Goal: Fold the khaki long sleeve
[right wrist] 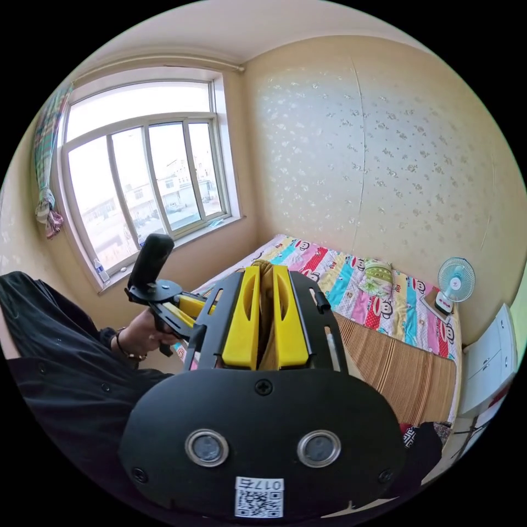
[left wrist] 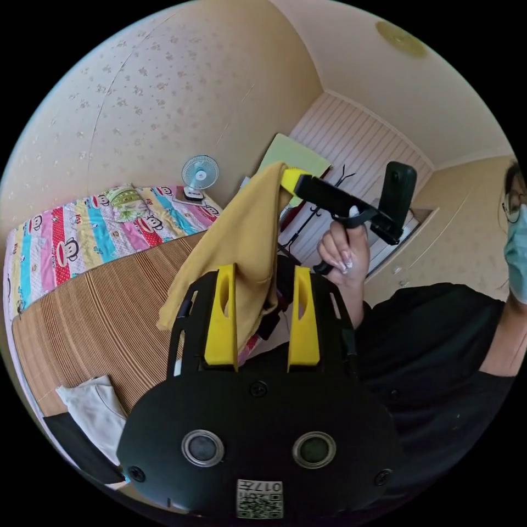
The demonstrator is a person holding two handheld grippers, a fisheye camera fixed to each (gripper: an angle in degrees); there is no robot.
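Khaki shirt [left wrist: 241, 241] held aloft above the striped bed mat [left wrist: 104, 324], hanging in soft folds from one raised end down past the near tongs. Right gripper [right wrist: 265, 315], jaws drawn together with a ridge of khaki cloth pinched between them; the same tool at the top of the shirt in the left gripper view [left wrist: 291, 181], gripped by a hand [left wrist: 343, 247]. Left gripper [left wrist: 263, 315], jaws parted, cloth draped against the inner face of one jaw and well clear of the other, so not clamped; also beside the window in the right gripper view [right wrist: 189, 307], its grip there too hidden to tell. Pale garment [left wrist: 99, 406] at the mat's near corner, patterned sheet [left wrist: 82, 230] along its far edge, small fan [left wrist: 200, 174] beyond that. Fabric judged light, limp and non-slippery: no stiffness to hold a shape, prone to bunching and swinging when lifted by one point. Best taken at a second firm edge, such as a shoulder seam or hem corner level with the first grip, to spread the shirt flat over the mat before any fold.
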